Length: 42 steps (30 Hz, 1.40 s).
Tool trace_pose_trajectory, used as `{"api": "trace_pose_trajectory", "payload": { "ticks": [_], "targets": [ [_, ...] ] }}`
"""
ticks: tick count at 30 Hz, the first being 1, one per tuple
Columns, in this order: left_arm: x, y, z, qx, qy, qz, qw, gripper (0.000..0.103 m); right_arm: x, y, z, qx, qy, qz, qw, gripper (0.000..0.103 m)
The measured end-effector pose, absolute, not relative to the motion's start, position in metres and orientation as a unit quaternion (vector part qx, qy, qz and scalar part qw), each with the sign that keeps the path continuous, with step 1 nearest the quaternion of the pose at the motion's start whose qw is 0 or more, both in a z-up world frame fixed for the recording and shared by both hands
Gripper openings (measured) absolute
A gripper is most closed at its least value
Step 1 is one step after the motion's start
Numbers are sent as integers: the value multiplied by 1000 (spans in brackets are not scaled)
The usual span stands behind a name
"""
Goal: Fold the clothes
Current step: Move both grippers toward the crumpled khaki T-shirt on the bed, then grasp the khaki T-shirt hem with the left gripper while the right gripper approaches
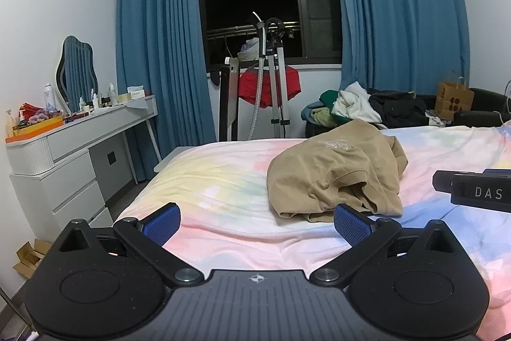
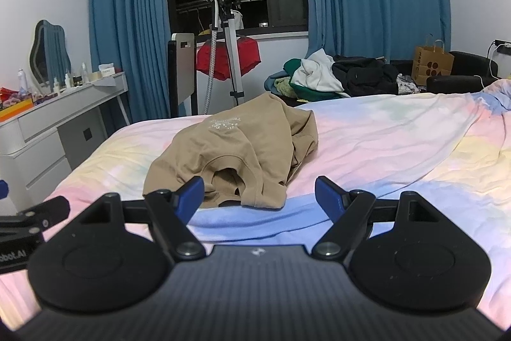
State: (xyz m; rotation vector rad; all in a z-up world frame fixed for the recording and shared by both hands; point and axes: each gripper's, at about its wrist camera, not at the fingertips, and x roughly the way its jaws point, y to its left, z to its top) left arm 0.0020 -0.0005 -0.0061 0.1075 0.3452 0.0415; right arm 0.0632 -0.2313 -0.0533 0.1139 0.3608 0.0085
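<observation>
Left claw (image 1: 257,222) and right claw (image 2: 259,197) both gape empty before one crumpled tan shirt (image 2: 236,152)

A home bedroom — bed (image 1: 223,181), vanity desk (image 1: 80,130) with mirror (image 1: 78,69), blue curtains (image 1: 159,37).

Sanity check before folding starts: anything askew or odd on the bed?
Only the tan shirt: it lies crumpled in a heap on the pastel bedsheet, neck opening toward the grippers, not spread flat. Left gripper and right gripper are both open, holding nothing.
</observation>
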Motion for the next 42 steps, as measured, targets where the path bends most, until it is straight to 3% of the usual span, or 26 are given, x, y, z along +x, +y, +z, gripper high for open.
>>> {"api": "trace_pose_trajectory", "payload": {
  "ticks": [18,25,33,42],
  "targets": [
    [10,4,-18,31,182,3,983,103,61,-243,-47,75,178,-17,981,78],
    [32,-16,-38,75,200,-8,977,101,57,-263,-45,130,179,-12,975,78],
    [99,-55,-69,135,268,-74,951,90,62,-296,-55,203,196,-28,959,79],
    [182,-91,-102,167,251,-91,949,69,92,-327,-87,259,225,-57,938,79]
  ]
}}
